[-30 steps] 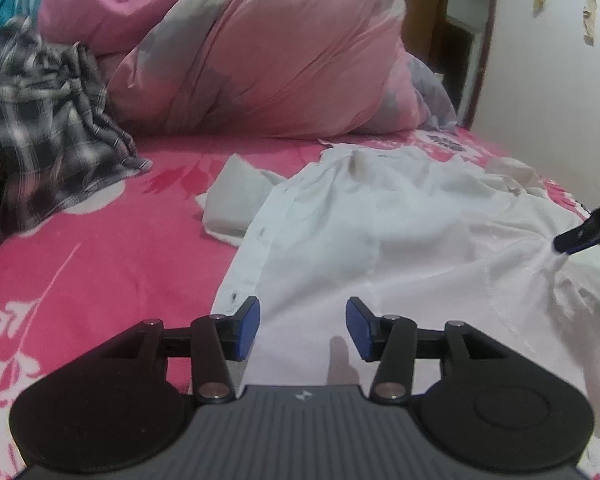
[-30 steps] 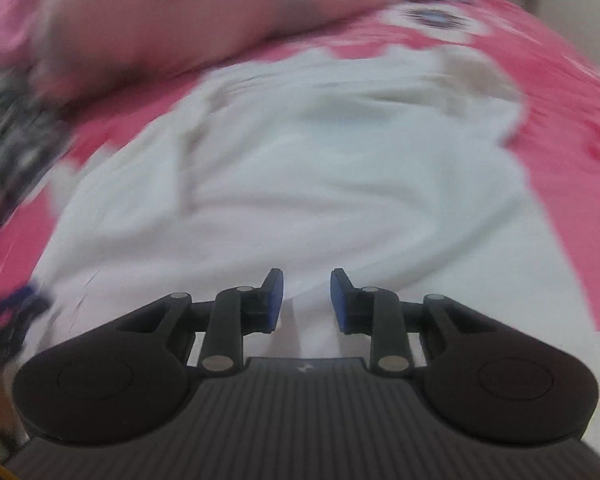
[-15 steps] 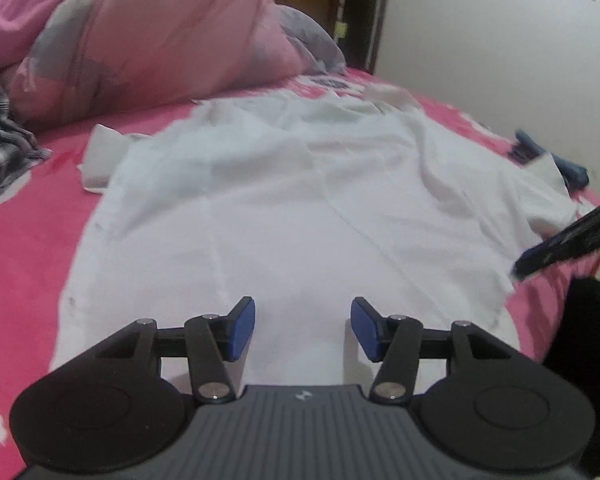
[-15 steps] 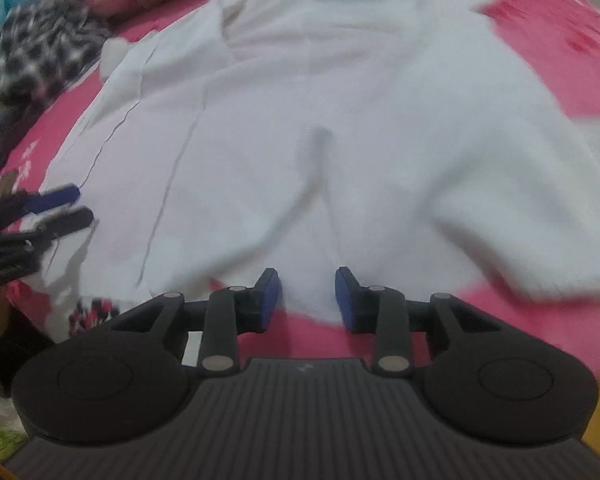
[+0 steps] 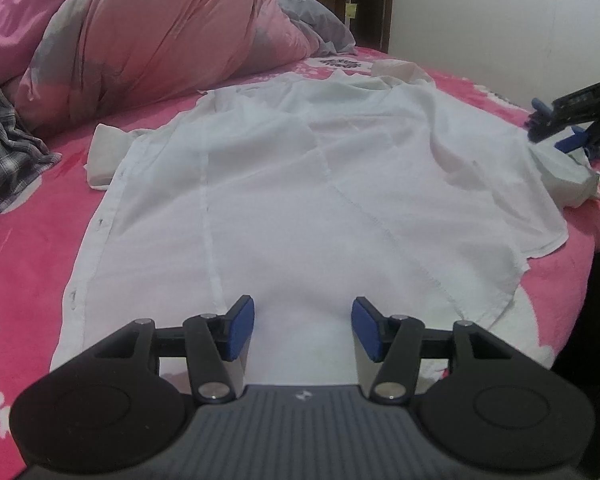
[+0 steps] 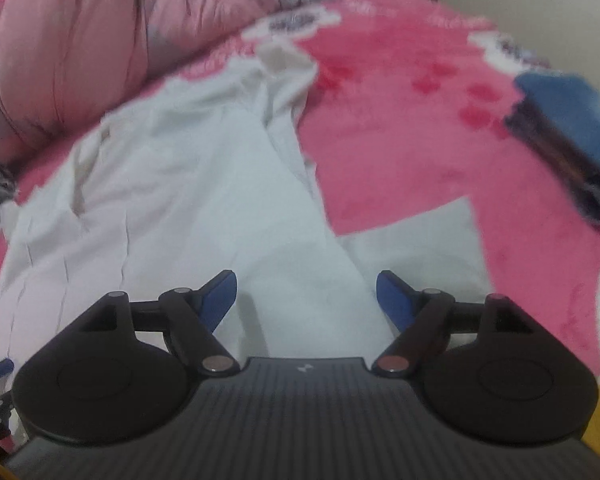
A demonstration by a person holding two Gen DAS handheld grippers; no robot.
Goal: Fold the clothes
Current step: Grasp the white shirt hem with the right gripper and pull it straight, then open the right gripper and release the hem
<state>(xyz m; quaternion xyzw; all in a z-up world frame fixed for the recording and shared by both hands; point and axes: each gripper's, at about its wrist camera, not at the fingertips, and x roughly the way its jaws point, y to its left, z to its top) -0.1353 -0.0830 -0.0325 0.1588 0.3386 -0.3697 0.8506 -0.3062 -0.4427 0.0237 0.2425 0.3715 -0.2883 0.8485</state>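
- Plaid cloth [image 5: 8, 148] was bunched up at the far left of the bed [image 5: 40, 232].
- White shirt [image 5: 300, 200] lay spread flat mid-bed, near the pink duvet [image 5: 160, 36].
- Left gripper [image 5: 303, 330] sat over the near hem, jaws wide, holding nothing.
- Right gripper [image 6: 306, 296] was over the shirt's right side, jaws wide too, empty.
- Blue folded cloth [image 6: 572, 136] lay far right.

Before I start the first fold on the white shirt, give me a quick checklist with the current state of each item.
1. White shirt spread out on the bed: ok, a few wrinkles.
2. Left gripper open and empty: ok.
3. Right gripper open and empty: ok.
4. Near sleeve laid flat: not ok, bunched.
5. Far sleeve laid flat: not ok, partly tucked under.
6. Plaid garment clear of the shirt: ok.
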